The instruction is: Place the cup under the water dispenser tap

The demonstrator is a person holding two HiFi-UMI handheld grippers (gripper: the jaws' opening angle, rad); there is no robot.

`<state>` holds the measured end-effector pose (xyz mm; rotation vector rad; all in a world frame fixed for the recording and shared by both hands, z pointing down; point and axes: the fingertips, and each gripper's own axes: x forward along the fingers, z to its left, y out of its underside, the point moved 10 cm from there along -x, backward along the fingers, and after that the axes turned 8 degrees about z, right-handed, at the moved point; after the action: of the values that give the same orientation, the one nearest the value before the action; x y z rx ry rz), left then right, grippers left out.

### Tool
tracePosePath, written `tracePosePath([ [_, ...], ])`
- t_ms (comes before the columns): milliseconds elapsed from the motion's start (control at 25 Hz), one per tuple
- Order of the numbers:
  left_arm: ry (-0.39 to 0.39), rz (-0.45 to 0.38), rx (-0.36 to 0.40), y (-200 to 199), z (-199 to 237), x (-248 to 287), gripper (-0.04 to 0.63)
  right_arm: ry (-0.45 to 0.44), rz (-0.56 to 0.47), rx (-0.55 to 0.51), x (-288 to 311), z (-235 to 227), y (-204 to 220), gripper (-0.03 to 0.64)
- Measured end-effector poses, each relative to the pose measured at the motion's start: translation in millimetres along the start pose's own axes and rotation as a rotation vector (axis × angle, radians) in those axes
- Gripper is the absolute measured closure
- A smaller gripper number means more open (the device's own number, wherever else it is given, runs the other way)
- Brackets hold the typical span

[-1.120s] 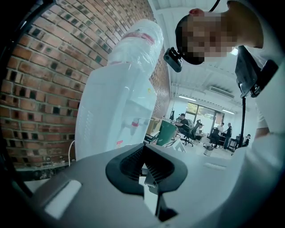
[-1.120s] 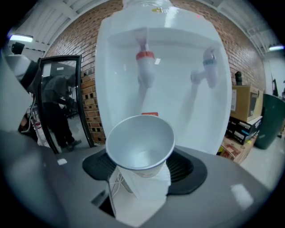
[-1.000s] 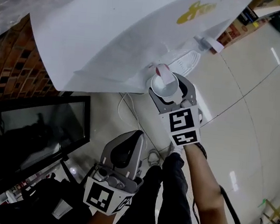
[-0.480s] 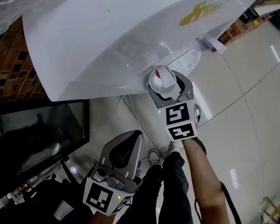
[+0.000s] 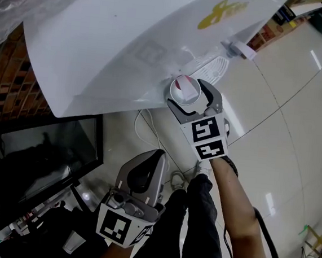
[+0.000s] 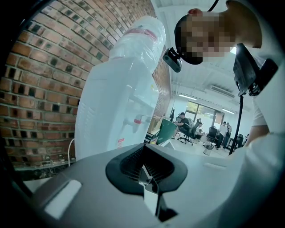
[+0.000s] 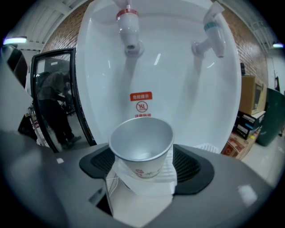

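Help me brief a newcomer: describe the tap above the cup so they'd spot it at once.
Start at the white water dispenser against the brick wall. Of the two taps on its recessed front, this tap hangs above the paper cup. Its band is red, whereas the neighbouring tap has a blue one.

A white cup (image 7: 141, 149) with red print. The white dispenser (image 7: 178, 89) carries one red-banded tap (image 7: 128, 26), one blue-banded tap (image 7: 213, 32)

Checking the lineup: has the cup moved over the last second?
Yes, slightly: the cup has slid farther under the red tap, toward the dispenser.
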<state>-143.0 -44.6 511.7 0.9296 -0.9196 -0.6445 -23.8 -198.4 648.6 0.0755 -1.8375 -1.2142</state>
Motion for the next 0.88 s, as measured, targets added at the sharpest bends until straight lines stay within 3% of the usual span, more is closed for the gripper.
tracePosePath([
  [280, 0.011, -0.003, 0.015, -6, -9, -7, 0.604, 0.01, -0.006, 0.007, -28, 2, 6, 0.219],
  [600, 0.046, -0.026, 0.025, -32, -37, -33, 0.604, 0.036, -0.01, -0.013, -104, 29, -5, 0.226],
  [880, 0.08, -0.044, 0.065, -71, -65, -76, 0.604, 0.033, -0.069, -0.043, -193, 75, -52, 0.33],
])
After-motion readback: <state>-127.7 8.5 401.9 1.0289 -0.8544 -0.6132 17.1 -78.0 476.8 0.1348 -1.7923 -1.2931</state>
